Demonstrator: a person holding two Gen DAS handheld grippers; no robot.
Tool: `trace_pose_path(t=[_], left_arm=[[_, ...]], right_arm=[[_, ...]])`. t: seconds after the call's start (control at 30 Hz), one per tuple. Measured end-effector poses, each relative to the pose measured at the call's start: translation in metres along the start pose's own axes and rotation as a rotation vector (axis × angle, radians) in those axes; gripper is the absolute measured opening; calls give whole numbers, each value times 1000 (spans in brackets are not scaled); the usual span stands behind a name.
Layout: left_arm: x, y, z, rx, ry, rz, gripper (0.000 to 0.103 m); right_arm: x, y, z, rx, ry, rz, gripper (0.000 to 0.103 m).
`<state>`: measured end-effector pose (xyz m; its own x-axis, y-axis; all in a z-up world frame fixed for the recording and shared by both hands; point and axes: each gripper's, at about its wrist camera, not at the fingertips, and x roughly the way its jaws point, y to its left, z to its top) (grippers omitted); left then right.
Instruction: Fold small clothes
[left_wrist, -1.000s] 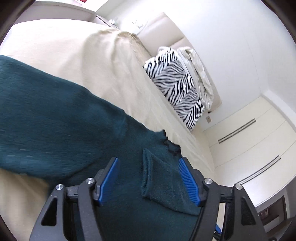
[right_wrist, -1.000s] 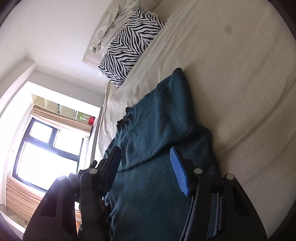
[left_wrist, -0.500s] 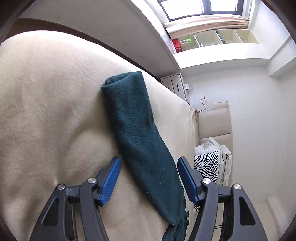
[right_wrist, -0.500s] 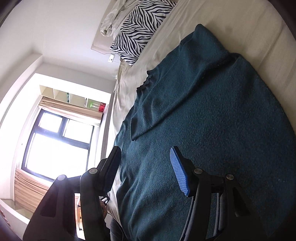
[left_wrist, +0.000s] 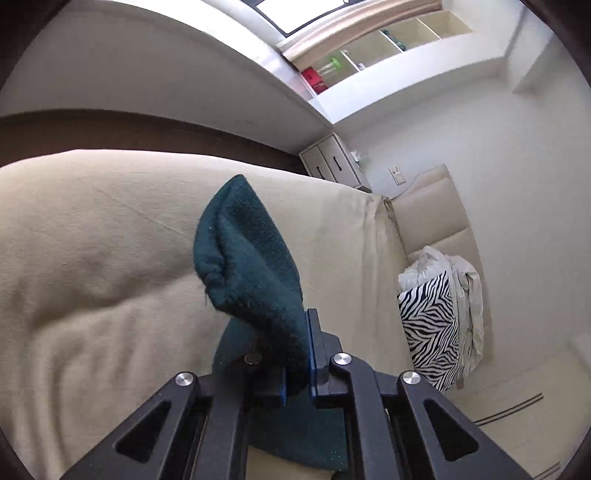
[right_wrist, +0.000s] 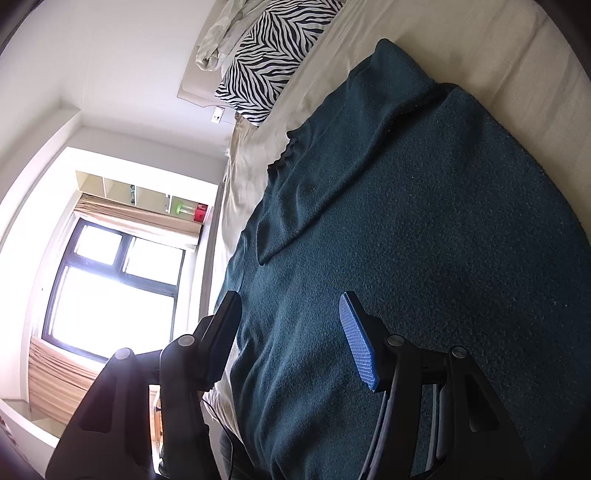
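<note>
The left tongs (left_wrist: 295, 354) have clamped down on the sleeve (left_wrist: 247, 266) of the dark teal sweater (right_wrist: 406, 258); half a second ago their jaws stood wide apart with that sleeve lying flat between them. Now the cuff end bunches up and stands off the cream bed (left_wrist: 92, 258), pinched between the blue pads. The right tongs (right_wrist: 291, 328) hover with jaws spread over the sweater's body, holding nothing, much as before. The sweater lies spread on the bed, its other sleeve folded across the chest. Past the sleeve, at the bed's far edge, sits a small white cabinet (left_wrist: 328, 162). Farther off, a zebra-print pillow (left_wrist: 432, 325) leans on the padded headboard (left_wrist: 432, 210) with pale crumpled bedding (left_wrist: 469, 295) behind it. The window (right_wrist: 110, 280) glows bright beyond.
</note>
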<state>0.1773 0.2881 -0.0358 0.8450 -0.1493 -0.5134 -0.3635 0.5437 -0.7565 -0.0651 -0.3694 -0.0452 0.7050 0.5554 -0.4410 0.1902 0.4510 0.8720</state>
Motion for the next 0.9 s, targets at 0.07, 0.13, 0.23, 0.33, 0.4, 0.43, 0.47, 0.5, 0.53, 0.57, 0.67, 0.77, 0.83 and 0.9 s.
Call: trace_pose_path(t=[0.07,0.13,0.23,0.33,0.4,0.43,0.47,0.5,0.53,0.57,0.67,0.77,0.83,0.9], left_arm=[[8,-61,-29,202,27,3,8],[19,-123,-81,467,62,19,8],[40,-185,-188,896,79,74,11],[64,-190,-278,1155,142,133,11],[73,-178,-312,1230,167,174,12],[76,-171,-320,1255,166,192,14],[76,-165,-321,1266,162,199,15],[73,-164,-318,1261,154,195,15],[71,-164,-315,1248,147,189,16],[72,-164,-312,1237,147,186,18],[68,-158,-314,1234,148,191,20],[63,-157,-317,1244,134,186,26],[61,-155,-315,1231,138,183,29],[61,-153,-311,1206,146,177,31]], right_arm=[[3,-5,2,11,4,1,55],[7,-7,3,17,7,8,55],[15,-6,7,18,10,19,55],[25,-5,15,17,18,18,55],[34,-1,21,14,31,18,55],[40,1,24,8,41,16,55],[47,5,27,-1,53,12,55],[57,9,31,-12,68,10,55],[67,13,34,-19,87,11,55],[80,17,37,-21,106,14,55],[127,29,45,-12,176,39,55],[175,40,49,24,255,79,55],[203,48,52,44,304,91,55],[227,55,54,59,344,91,55]])
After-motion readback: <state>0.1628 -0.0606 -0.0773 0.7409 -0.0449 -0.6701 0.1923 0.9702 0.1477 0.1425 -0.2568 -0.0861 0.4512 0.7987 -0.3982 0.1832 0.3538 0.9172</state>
